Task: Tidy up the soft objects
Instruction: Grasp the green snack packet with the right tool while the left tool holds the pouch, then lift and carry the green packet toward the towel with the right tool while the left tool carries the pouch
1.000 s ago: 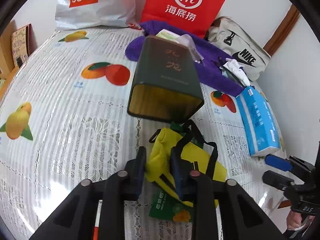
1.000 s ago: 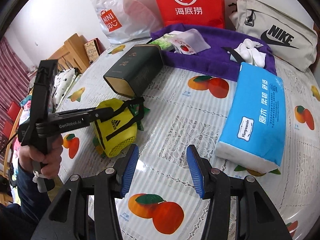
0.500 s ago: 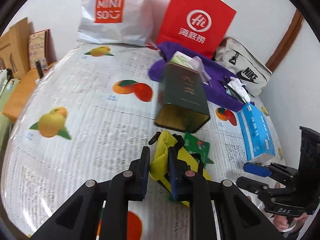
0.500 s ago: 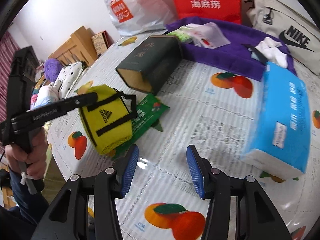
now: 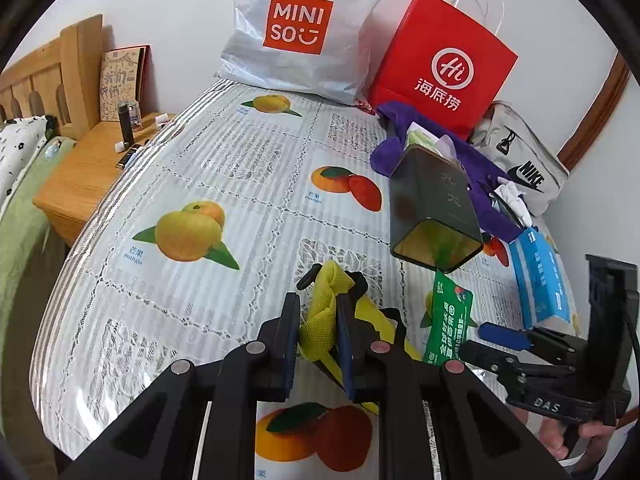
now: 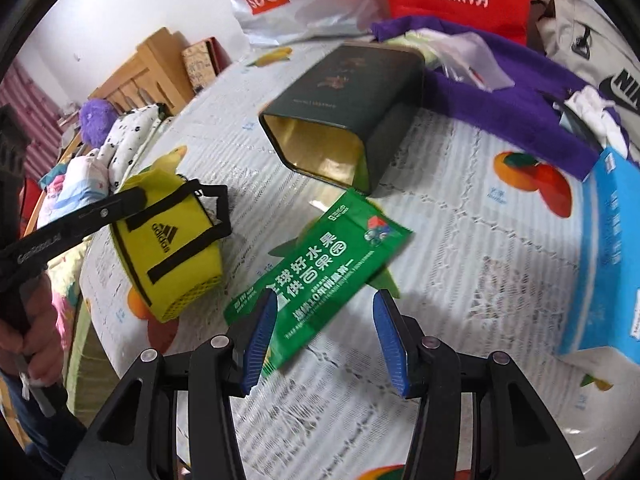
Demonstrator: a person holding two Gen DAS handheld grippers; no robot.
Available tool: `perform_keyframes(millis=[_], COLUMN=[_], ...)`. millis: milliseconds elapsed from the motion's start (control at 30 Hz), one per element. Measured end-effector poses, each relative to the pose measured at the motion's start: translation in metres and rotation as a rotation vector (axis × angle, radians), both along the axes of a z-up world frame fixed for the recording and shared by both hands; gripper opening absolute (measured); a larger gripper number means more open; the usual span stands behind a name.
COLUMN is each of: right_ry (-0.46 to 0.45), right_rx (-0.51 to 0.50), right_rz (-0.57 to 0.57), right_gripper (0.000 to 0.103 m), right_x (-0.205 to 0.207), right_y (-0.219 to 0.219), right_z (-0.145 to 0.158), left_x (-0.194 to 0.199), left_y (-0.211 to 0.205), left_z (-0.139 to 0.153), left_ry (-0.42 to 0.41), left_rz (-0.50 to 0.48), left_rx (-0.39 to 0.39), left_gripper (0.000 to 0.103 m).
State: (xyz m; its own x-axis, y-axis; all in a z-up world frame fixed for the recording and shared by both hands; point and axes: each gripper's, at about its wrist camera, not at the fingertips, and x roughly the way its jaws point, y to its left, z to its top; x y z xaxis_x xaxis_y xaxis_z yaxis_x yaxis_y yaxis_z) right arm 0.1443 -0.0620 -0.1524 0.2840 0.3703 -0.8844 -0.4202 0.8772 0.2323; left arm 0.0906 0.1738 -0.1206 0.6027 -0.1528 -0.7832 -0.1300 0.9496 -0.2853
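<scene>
My left gripper (image 5: 318,320) is shut on the yellow Adidas bag (image 5: 322,312) and holds it lifted near the table's front left edge; the bag also shows in the right wrist view (image 6: 168,244). A flat green pouch (image 6: 320,268) lies on the table where the bag was, also seen in the left wrist view (image 5: 446,326). My right gripper (image 6: 324,334) is open, low over the pouch's near end. A dark green tin (image 6: 348,112) lies on its side, mouth toward me. A blue tissue pack (image 6: 608,248) lies at the right.
A purple cloth (image 6: 512,108) with small packets and a white sock lies behind the tin. A Miniso bag (image 5: 296,28), a red paper bag (image 5: 440,68) and a Nike bag (image 5: 520,160) stand along the wall. A wooden nightstand (image 5: 80,172) stands left of the table.
My left gripper has lifted the yellow bag up and back toward the left edge, uncovering the green pouch. My right gripper has moved forward and left over the pouch.
</scene>
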Motion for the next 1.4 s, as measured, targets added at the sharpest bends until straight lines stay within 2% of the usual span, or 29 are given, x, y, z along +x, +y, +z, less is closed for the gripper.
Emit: perform_keyframes(millis=[133, 200, 300, 467, 533, 633, 767, 933, 1100, 1400], right_ry=[0.044, 0.025, 0.001, -0.088, -0.136, -0.167, -0.152, -0.141, -0.102, -0.117], right_rx=[0.001, -0.022, -0.029, -0.118, -0.158, -0.149, -0.131, -0.116, -0.071, -0.048], right_rz=[-0.046, -0.062, -0.068, -0.057, -0.008, 0.068, 0.035, 0.04, 0.013, -0.042], right_gripper=[0.05, 0.054, 0.065, 0.065, 0.059, 0.051, 0.05, 0.042, 0.041, 0.041], right_x=[0.007, 0.009, 0.011, 0.011, 0.006, 0.002, 0.005, 0.004, -0.002, -0.03], right_y=[0.01, 0.017, 0.026, 0.043, 0.048, 0.043, 0.024, 0.011, -0.011, -0.058], right_z=[-0.008, -0.009, -0.01, -0.014, -0.015, -0.014, -0.014, -0.012, -0.005, 0.011], left_x=[0.003, 0.004, 0.006, 0.007, 0.008, 0.008, 0.008, 0.01, 0.011, 0.013], left_y=[0.005, 0.007, 0.009, 0.011, 0.014, 0.016, 0.011, -0.001, -0.015, -0.055], left_z=[-0.003, -0.005, -0.008, -0.011, -0.013, -0.016, -0.016, -0.011, -0.007, 0.003], left_ry=[-0.004, 0.0, 0.001, 0.0, 0.009, 0.015, 0.014, -0.001, -0.011, -0.028], left_rz=[-0.008, -0.013, -0.027, -0.026, -0.017, -0.016, -0.021, -0.047, -0.082, -0.165], left_rx=[-0.008, -0.027, -0.054, -0.061, -0.083, -0.106, -0.107, -0.096, -0.126, -0.115], left_gripper=[0.017, 0.017, 0.017, 0.017, 0.017, 0.017, 0.017, 0.017, 0.017, 0.017])
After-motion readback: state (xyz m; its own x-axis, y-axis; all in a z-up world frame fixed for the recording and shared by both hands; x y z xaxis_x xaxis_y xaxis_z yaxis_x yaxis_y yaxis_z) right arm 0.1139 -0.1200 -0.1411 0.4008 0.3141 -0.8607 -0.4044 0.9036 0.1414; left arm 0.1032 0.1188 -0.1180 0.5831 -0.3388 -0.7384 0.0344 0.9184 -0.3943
